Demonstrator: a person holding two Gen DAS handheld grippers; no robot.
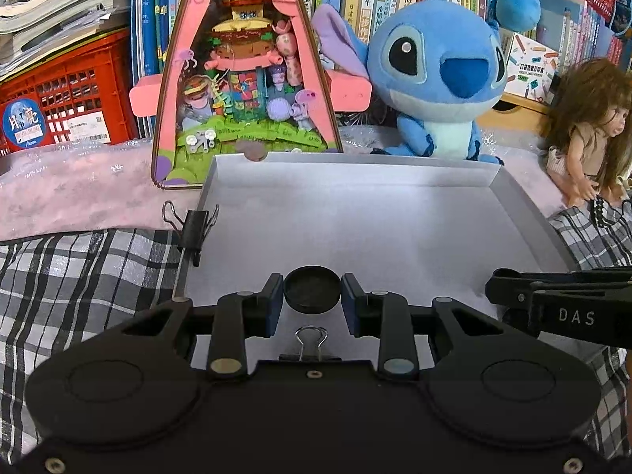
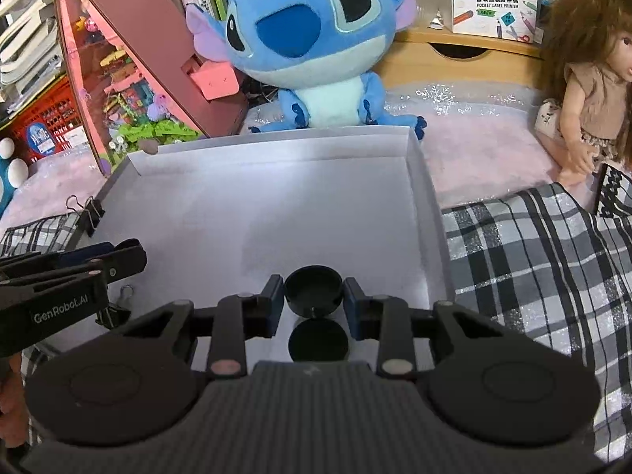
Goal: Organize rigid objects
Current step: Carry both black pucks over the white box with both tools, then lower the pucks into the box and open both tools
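Left wrist view: we hold a black cap over the white tray.
Our left gripper (image 1: 312, 296) pinches the cap (image 1: 312, 289) above the tray (image 1: 355, 213); a binder clip (image 1: 193, 225) grips its left rim. Our right gripper (image 2: 313, 296) clamps a black pot (image 2: 313, 290), another black disc (image 2: 318, 340) just beneath.

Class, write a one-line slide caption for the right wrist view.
Right gripper holds a black cap over the white tray, above a black disc.
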